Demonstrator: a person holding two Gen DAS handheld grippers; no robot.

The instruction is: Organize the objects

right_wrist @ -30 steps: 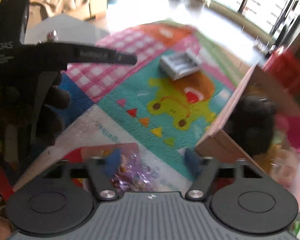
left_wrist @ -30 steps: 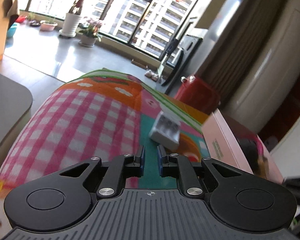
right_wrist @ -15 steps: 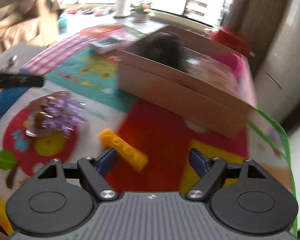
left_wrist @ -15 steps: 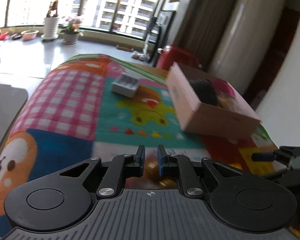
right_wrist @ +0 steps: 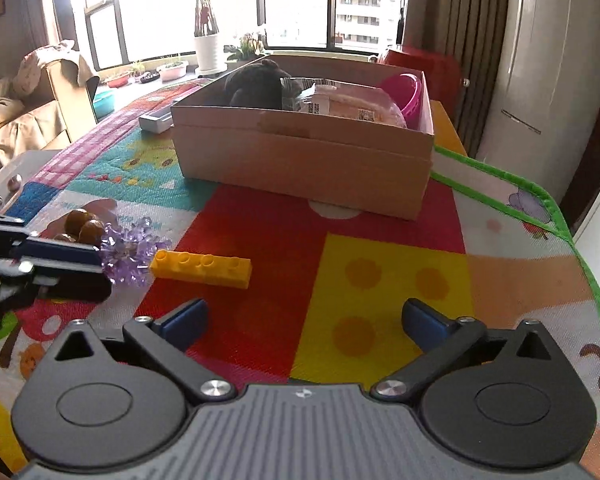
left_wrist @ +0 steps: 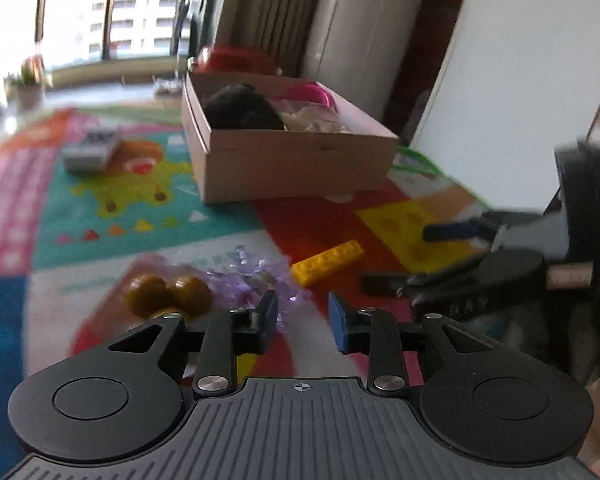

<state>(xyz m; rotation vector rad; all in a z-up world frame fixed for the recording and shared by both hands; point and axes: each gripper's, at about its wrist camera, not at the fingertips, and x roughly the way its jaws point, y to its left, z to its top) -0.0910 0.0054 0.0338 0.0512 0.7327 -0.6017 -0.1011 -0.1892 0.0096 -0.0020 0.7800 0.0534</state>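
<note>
A yellow toy brick [right_wrist: 201, 268] [left_wrist: 326, 263] lies flat on the colourful play mat [right_wrist: 380, 280]. Left of it sits a purple crystal ornament [right_wrist: 128, 250] [left_wrist: 256, 276] with brown balls [right_wrist: 83, 224] [left_wrist: 168, 294] beside it. An open cardboard box [right_wrist: 300, 160] [left_wrist: 292, 156] farther back holds a dark plush toy [right_wrist: 256, 84], a wrapped packet and a pink bowl [right_wrist: 404, 94]. My right gripper [right_wrist: 304, 320] hovers just short of the brick, its jaws opening wide with nothing between them. My left gripper [left_wrist: 303, 316] is near the purple ornament, its jaws opening, empty.
A grey battery charger [left_wrist: 90, 151] [right_wrist: 156, 122] rests on the mat left of the box. The mat's green edge [right_wrist: 540, 208] runs along the right. A sofa [right_wrist: 12, 120], plants by the window and a red object [right_wrist: 424, 68] stand beyond.
Both grippers swung round from the mat's far side to face the brick and ornament. Left jaws went from shut to partly open; right jaws spread wider.
</note>
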